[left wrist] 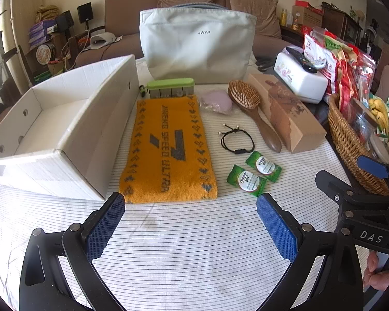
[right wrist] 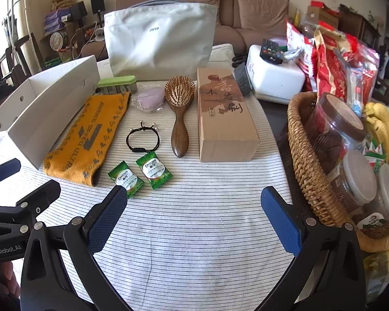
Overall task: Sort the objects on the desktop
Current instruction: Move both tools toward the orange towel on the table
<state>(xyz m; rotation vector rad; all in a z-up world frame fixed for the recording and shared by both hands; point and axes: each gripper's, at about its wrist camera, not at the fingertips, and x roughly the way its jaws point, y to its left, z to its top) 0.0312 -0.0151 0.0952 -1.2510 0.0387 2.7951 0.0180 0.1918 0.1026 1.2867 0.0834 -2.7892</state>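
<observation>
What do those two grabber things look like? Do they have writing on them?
Both are black frames with silver bolts and two fingers padded in bumpy blue rubber. The left gripper and right gripper look alike. From the left camera the right one's side reads "DAS"; from the right camera the left one's side reads "GenRobot.AI".

Wooden hairbrush (right wrist: 179, 108) glossy; orange towel (left wrist: 166, 147) knitted cloth; white box (left wrist: 64, 129) matt cardboard; basket (right wrist: 308, 171) woven wicker.

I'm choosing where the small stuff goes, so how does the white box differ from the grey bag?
The white box is stiff cardboard, while the grey bag is soft fabric. The box lies long and low with its top open and nothing visible inside; the bag stands tall behind the items. The box has round holes; the bag reads JWYP. Both sit on the striped cloth.
</observation>
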